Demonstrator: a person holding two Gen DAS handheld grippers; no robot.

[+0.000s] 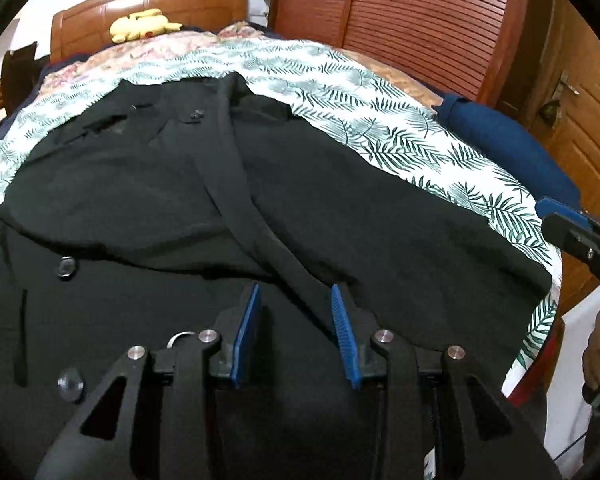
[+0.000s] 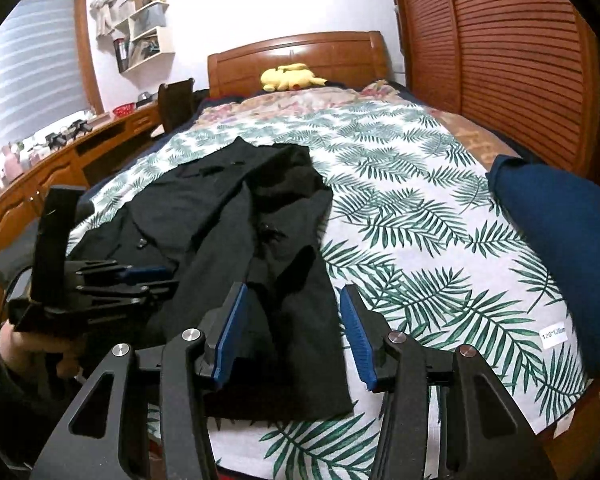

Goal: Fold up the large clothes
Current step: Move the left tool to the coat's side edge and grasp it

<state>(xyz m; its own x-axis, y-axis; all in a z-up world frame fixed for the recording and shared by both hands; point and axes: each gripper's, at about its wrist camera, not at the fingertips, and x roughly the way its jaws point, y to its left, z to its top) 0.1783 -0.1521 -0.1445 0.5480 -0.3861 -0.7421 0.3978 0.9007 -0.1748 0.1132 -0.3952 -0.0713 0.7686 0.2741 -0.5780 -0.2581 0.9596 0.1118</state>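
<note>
A large black coat [image 1: 148, 208] with big buttons lies spread lengthwise on the leaf-print bed cover [image 1: 400, 136]. My left gripper [image 1: 296, 300] is open and empty, hovering just above the coat's near hem. In the right wrist view the coat [image 2: 228, 216] lies left of centre, its right panel reaching the near edge. My right gripper [image 2: 292, 308] is open and empty above that panel's lower right edge. The left gripper [image 2: 140, 276] shows at the left over the coat; the right gripper's tip [image 1: 568, 224] shows at the right edge.
A folded dark blue garment [image 2: 560, 248] lies on the bed's right side, also in the left wrist view [image 1: 512, 148]. A yellow plush toy [image 2: 288, 76] sits by the wooden headboard [image 2: 300, 52]. A louvred wardrobe [image 2: 500, 60] stands right, a desk [image 2: 60, 160] left.
</note>
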